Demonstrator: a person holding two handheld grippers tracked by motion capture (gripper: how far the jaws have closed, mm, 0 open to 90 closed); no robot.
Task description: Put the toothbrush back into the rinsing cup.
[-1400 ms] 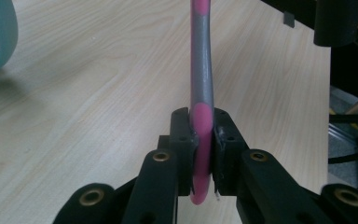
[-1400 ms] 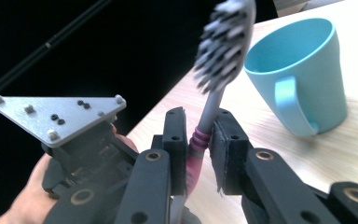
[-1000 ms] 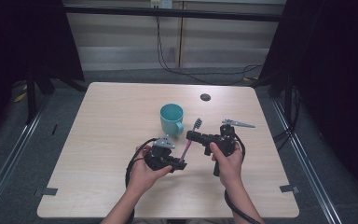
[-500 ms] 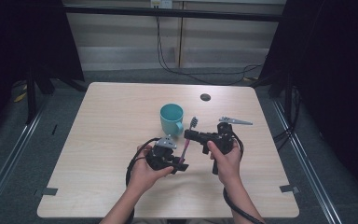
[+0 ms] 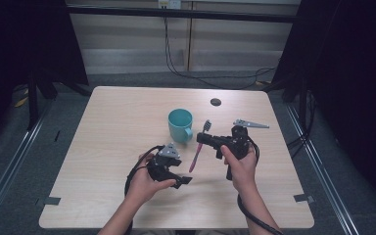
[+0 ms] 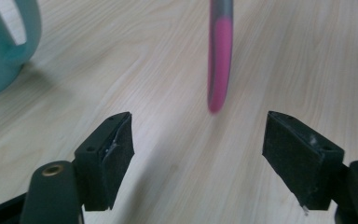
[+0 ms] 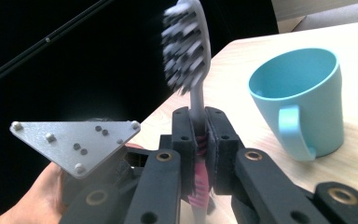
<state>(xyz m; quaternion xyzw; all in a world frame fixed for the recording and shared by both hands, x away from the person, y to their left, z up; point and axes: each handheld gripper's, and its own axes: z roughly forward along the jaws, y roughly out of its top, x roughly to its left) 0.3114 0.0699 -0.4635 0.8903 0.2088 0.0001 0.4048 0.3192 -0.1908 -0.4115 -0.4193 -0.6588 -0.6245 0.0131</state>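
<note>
Toothbrush [image 7: 193, 100] clamped in right gripper [image 7: 200, 135]; left gripper [image 6: 198, 154] gapes. Next, probably: lower it into cup [image 7: 303, 102].

Lab — black curtains [image 5: 24, 44] (cables [image 5: 176, 58])

Toothbrush [image 5: 198, 147]: pink handle, grey neck, grey-white bristles. Held clear of the bench, tilted, head up toward 1 o'clock, handle end down toward 7 o'clock. Positioned just at 4 o'clock of the teal mug [image 5: 180, 126], apart from it.
</note>
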